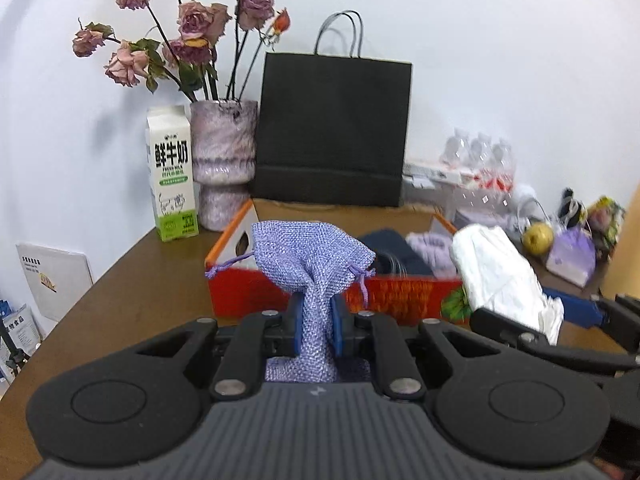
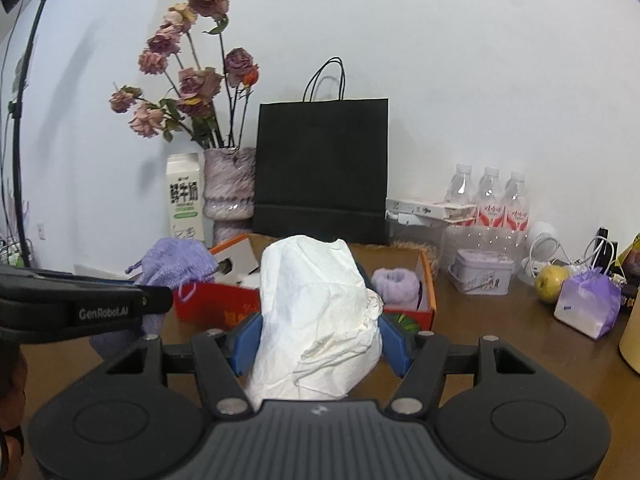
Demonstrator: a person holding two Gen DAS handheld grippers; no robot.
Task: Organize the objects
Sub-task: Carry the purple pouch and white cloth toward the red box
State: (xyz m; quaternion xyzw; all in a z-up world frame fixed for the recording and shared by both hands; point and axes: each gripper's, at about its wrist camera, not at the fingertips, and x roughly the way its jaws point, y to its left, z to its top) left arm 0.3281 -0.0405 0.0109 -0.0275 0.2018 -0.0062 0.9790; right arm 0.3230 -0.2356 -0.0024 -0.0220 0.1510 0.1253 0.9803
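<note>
My left gripper [image 1: 316, 320] is shut on a lilac woven drawstring pouch [image 1: 308, 264] and holds it just in front of an open red and orange cardboard box [image 1: 248, 292]. My right gripper [image 2: 320, 340] is shut on a white crumpled tissue pack [image 2: 316, 320], held in front of the same box [image 2: 428, 280]. The pack also shows in the left wrist view [image 1: 500, 276], and the pouch in the right wrist view [image 2: 176, 260]. Inside the box lie a lilac fluffy item [image 2: 396, 284] and a dark item [image 1: 392, 256].
Behind the box stand a black paper bag [image 1: 332, 132], a vase of dried roses [image 1: 224, 160] and a milk carton [image 1: 172, 172]. To the right are water bottles [image 2: 488, 196], a lilac tin [image 2: 484, 272], an apple [image 2: 552, 280] and a lilac tissue pack [image 2: 588, 304].
</note>
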